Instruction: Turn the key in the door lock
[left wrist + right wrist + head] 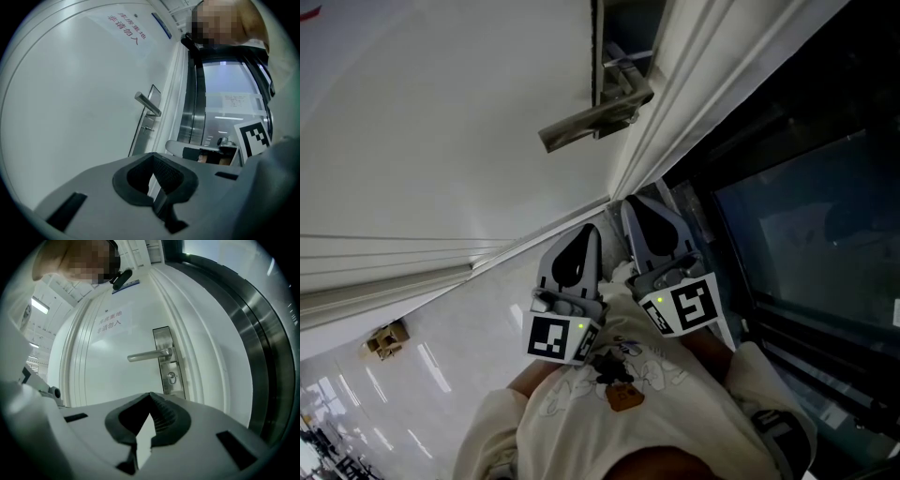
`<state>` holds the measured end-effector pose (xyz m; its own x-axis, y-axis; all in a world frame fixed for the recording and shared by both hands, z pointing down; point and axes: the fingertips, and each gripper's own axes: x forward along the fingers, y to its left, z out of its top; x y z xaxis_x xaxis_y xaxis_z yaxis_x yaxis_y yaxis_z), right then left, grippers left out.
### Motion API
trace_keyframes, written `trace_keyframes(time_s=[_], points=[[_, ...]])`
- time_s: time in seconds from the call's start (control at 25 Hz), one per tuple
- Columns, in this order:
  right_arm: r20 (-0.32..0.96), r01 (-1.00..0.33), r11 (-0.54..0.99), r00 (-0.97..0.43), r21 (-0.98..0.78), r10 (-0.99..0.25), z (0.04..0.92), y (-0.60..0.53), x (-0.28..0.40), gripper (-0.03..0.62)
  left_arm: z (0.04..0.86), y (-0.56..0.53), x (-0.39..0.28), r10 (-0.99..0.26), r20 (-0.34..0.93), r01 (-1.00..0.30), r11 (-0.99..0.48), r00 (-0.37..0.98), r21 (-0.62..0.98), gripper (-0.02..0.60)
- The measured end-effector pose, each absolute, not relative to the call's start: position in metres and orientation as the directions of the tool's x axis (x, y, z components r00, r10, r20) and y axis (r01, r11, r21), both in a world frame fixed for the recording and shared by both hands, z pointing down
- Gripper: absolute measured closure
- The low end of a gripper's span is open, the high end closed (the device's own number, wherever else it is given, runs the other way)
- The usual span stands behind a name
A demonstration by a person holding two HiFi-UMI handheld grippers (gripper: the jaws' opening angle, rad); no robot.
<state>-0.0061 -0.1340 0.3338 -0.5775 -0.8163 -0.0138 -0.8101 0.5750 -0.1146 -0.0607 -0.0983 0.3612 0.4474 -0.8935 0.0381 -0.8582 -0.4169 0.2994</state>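
The white door (108,366) bears a silver lever handle (149,355) on a steel lock plate (165,341). A key with a ring (172,377) sits in the lock below the lever. My right gripper (150,395) is shut and empty, and it stands well back from the door. It points level at the lock. My left gripper (153,156) is also shut on nothing and sees the handle (148,104) and the key (148,128) from the side. In the head view both grippers, left (587,231) and right (630,202), are held close to the person's chest below the handle (596,118).
A curved steel frame (262,352) and dark glass (806,216) stand to the right of the door. A red sign (110,320) is stuck high on the door. A small brown thing (386,339) lies on the shiny floor at the left.
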Motion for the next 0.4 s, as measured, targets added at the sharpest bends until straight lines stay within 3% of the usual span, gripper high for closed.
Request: trace_keyframes(time_s=[0.4], points=[[-0.010,-0.800,0.583,-0.588,-0.143,-0.809,0.3363,-0.1254,-0.0087,0.588,0.3610,-0.0944,-0.0579,-0.890,0.037,-0.856,-0.425,0.454,0.295,0.578]])
